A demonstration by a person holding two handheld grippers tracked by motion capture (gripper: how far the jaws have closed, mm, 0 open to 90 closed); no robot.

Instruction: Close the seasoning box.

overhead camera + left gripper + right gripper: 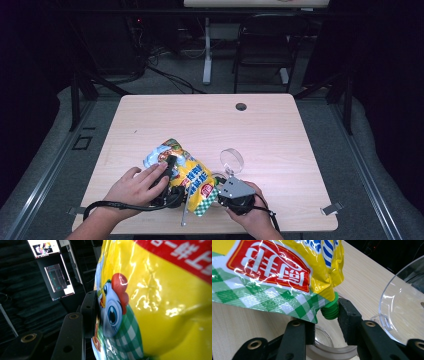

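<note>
pouch: your yellow snack pouch (187, 172) lies on the table (280, 145), toward the near edge at about 7 o'clock from the table's middle, its green-checked end pointing at you.
left gripper: your left gripper (170, 172) lies across the pouch from 8 o'clock; in the left gripper view one black jaw presses flat against the printed side of the pouch (155, 305), so you are pinching the bag's body.
cap: the green screw cap (330, 310) sits at the pouch's (274, 272) checked corner.
right gripper: your right gripper (325, 327) has its jaws spread around the cap; one jaw touches it at 3 o'clock, the other stands clear at 7 o'clock.
glass cup: a clear cup (231, 161) rests at 1 o'clock from your right hand (250, 210).
</note>
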